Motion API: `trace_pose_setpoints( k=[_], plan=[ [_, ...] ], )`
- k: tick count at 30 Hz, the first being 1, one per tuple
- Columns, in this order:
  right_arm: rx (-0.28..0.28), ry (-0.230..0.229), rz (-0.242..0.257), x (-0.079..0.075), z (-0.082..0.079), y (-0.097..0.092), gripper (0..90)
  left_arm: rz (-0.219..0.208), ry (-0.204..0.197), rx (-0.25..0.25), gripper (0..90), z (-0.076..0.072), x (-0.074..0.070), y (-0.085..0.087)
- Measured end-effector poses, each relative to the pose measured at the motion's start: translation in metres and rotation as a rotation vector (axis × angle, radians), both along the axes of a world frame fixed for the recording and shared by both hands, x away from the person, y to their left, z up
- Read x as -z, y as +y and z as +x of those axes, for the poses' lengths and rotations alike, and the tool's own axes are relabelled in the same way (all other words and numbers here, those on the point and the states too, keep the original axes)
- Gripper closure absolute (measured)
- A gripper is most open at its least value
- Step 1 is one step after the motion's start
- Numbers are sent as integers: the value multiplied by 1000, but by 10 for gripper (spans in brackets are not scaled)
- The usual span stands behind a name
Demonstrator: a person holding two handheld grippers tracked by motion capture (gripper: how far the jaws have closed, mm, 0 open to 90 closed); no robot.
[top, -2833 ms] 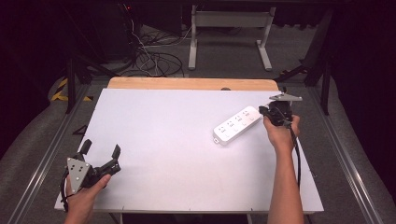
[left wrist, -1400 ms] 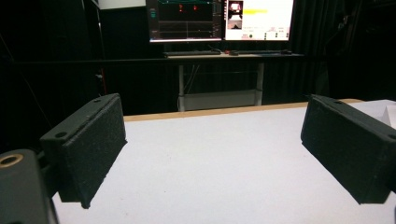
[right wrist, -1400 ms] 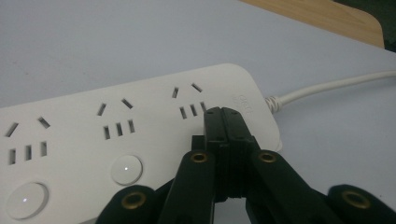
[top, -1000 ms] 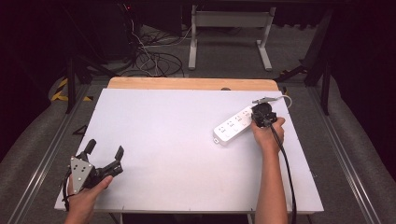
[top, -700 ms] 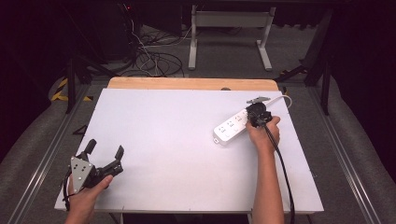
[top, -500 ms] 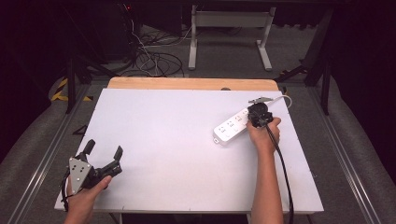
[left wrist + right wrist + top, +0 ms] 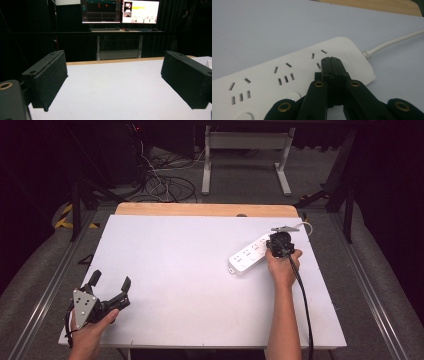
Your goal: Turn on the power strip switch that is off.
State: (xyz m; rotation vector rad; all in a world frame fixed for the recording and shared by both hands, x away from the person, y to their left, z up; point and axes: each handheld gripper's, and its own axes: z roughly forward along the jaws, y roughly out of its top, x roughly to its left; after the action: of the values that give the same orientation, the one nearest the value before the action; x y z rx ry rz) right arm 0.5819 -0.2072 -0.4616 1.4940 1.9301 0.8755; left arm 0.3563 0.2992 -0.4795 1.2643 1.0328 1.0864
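Observation:
A white power strip (image 7: 251, 254) lies aslant on the right part of the white table (image 7: 190, 270), its cord running off to the right. My right gripper (image 7: 274, 245) stands over the strip's cord end, jaws shut together with nothing between them. In the right gripper view the strip (image 7: 274, 80) shows several socket groups and round buttons, and the gripper's (image 7: 331, 60) closed tips sit just over the socket nearest the cord (image 7: 392, 42); whether they touch it I cannot tell. My left gripper (image 7: 109, 282) rests at the table's near left corner, jaws wide open and empty.
A wooden strip (image 7: 205, 209) edges the table's far side. Beyond it are a desk frame (image 7: 245, 150) and floor cables (image 7: 160, 180). Monitors (image 7: 120, 11) glow behind the table in the left gripper view.
The right gripper has shifted left from beyond the strip's cord end to above the strip. The left gripper has stayed where it was.

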Motion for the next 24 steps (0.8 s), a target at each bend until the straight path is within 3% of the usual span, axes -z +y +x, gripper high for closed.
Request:
trace_pose_setpoints(
  k=[3,5,8,13,16,18,24],
  plan=[
    [13,-9,51,3,-2,-5,900,-8,0,-7,73,-1,0,2],
    [9,-20,17,3,-2,-2,900,-15,-1,-7,73,-1,-1,2],
    [19,-35,26,5,-4,-2,900,-16,-2,-8,73,-1,-1,3],
    [19,-42,-16,5,-6,1,900,-33,1,-13,73,-1,-2,4],
    [18,-34,21,5,-4,-3,900,-32,5,-15,73,0,-1,4],
    [14,-41,5,6,-5,-2,900,-27,6,-11,73,0,-1,3],
    [-4,-34,22,5,-4,-5,900,-19,9,-3,73,2,0,0]
  ],
)
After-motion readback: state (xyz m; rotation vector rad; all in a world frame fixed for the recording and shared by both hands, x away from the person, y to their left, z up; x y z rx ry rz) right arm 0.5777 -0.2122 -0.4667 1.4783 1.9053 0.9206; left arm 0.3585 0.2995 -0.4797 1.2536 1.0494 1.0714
